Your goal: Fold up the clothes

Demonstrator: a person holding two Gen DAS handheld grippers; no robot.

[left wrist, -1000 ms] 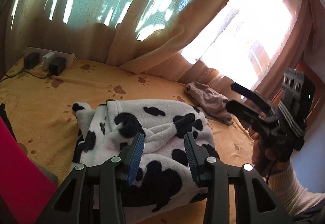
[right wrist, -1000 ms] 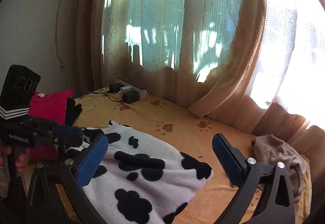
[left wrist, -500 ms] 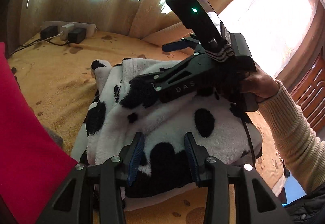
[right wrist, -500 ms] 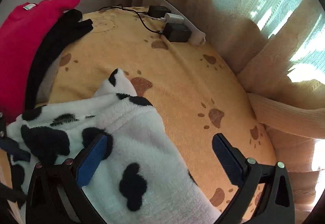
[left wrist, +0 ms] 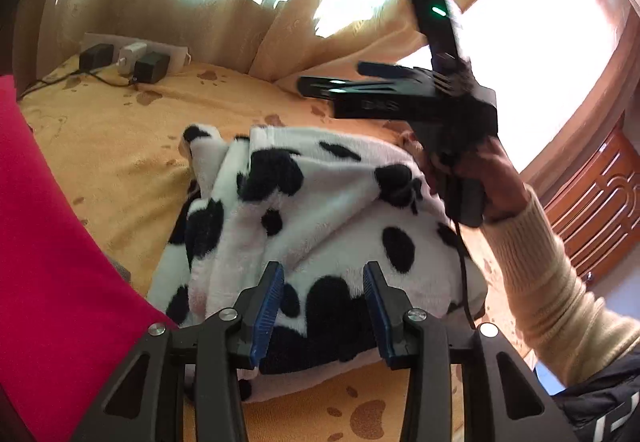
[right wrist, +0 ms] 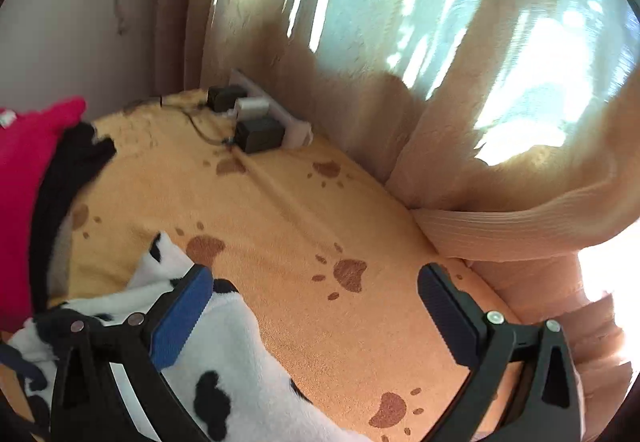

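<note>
A cow-print fleece garment (left wrist: 328, 209) lies folded in a bundle on the orange paw-print bedspread (left wrist: 120, 145). My left gripper (left wrist: 324, 306) hovers low over its near edge, jaws partly apart, with a black patch of fleece showing between the blue pads; nothing looks pinched. A hand in a cream sleeve (left wrist: 560, 282) holds my right gripper (left wrist: 332, 77) above the garment's far right side, its fingers pointing left. In the right wrist view the right gripper (right wrist: 316, 306) stands wide open over bare bedspread (right wrist: 320, 226), with its left pad (right wrist: 180, 322) above the garment's edge (right wrist: 224, 362).
Red clothing (left wrist: 48, 242) is piled at the left, with a black garment (right wrist: 68, 177) beside it. A power strip with chargers (right wrist: 256, 121) lies at the far edge under the curtains (right wrist: 360, 81). Wooden furniture (left wrist: 592, 209) stands to the right.
The right gripper came from off the bed's right side, swung across the garment, then drew back to its far right. Its view dropped from the curtains to the bedspread. The left gripper moved closer to the garment.
</note>
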